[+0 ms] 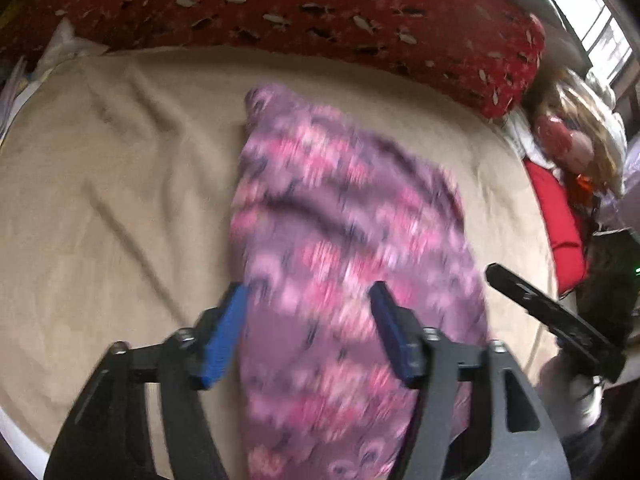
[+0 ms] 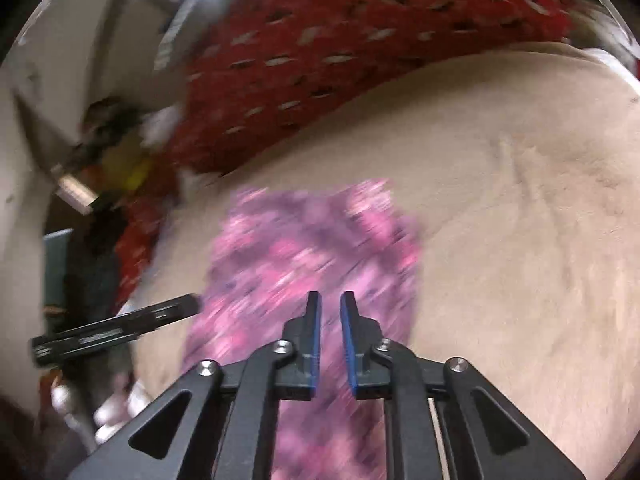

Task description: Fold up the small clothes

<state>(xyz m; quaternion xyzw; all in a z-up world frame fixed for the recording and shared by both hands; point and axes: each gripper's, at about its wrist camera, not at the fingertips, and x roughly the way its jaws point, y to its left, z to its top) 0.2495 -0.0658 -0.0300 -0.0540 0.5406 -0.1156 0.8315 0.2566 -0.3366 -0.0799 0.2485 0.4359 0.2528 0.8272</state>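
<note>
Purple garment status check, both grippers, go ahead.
Left gripper open over the purple garment. Right gripper narrowly open, holding nothing. Garment lies on tan bedsheet. Nothing blocking.

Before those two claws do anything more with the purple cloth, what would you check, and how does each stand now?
1. Left gripper open: ok, fingers wide apart.
2. Right gripper open: ok, a narrow gap.
3. Cloth free of both: cannot tell, blurred.
4. Cloth lies flat on the beige sheet: cannot tell, blurred.
5. Cloth apart from the red blanket: ok.
</note>
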